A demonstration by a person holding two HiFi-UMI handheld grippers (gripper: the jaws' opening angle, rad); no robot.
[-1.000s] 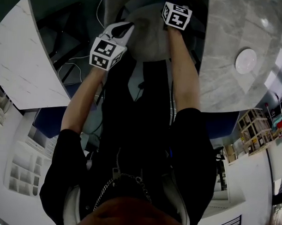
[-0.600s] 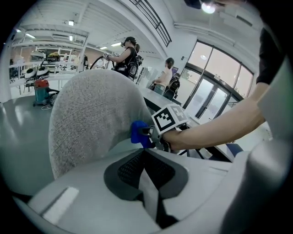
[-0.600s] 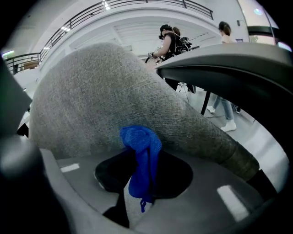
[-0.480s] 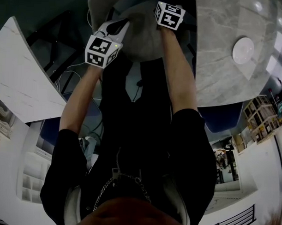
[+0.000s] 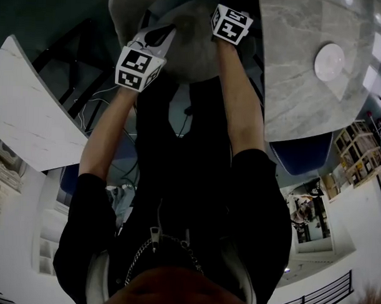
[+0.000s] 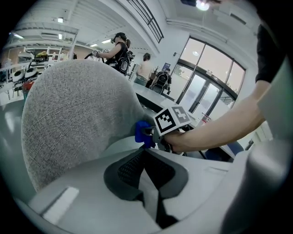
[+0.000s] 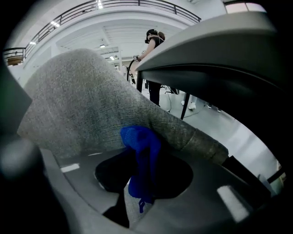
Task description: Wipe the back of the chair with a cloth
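Cloth (image 7: 141, 157), blue and bunched, was pinched between the jaws of the right gripper (image 7: 140, 182) and was pressed against the grey fabric chair back (image 7: 87, 100). The left gripper (image 6: 145, 157) was held just beside the chair back, its jaws pressed together with nothing between them. A marble table (image 5: 299, 71) was seen near the chair back, on the right gripper's side.

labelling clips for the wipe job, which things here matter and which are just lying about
In the job: chair back, blue cloth, right gripper clamping it.
Lying about: marble table, white disc on it, white tabletop at left.
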